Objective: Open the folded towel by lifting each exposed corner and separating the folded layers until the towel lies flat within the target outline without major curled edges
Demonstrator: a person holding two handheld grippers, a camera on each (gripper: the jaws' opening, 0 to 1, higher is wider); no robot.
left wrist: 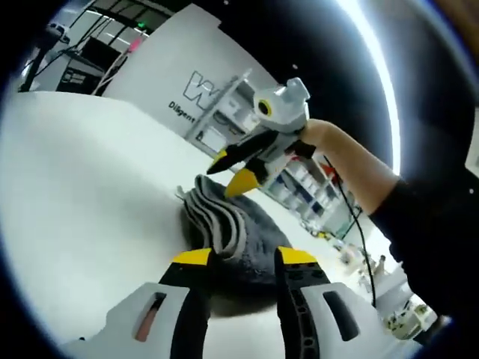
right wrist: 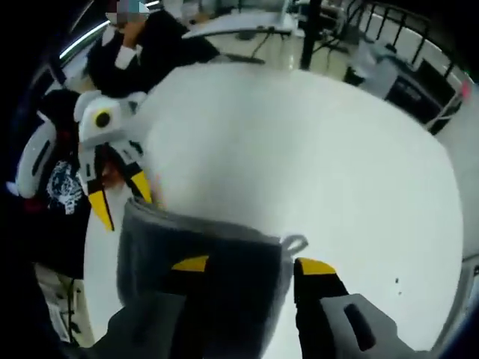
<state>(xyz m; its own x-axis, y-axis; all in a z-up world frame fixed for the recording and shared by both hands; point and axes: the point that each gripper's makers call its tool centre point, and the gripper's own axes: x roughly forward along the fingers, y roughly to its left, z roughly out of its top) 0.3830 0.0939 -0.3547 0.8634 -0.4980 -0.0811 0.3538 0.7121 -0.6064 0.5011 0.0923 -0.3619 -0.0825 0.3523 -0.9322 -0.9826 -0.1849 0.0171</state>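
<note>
A grey folded towel lies on the white table, its stacked fold edges facing left in the left gripper view. My left gripper is open, its yellow-tipped jaws on either side of the towel's near end. My right gripper, held by a hand, hovers open just above the towel's far end. In the right gripper view the towel sits between and under the open right gripper, with a small hanging loop at its corner. The left gripper stands open at the towel's far left corner.
The white table spreads wide beyond the towel. A person in dark clothes is past its far edge. Shelves with small items and a white wall panel with lettering stand behind the table.
</note>
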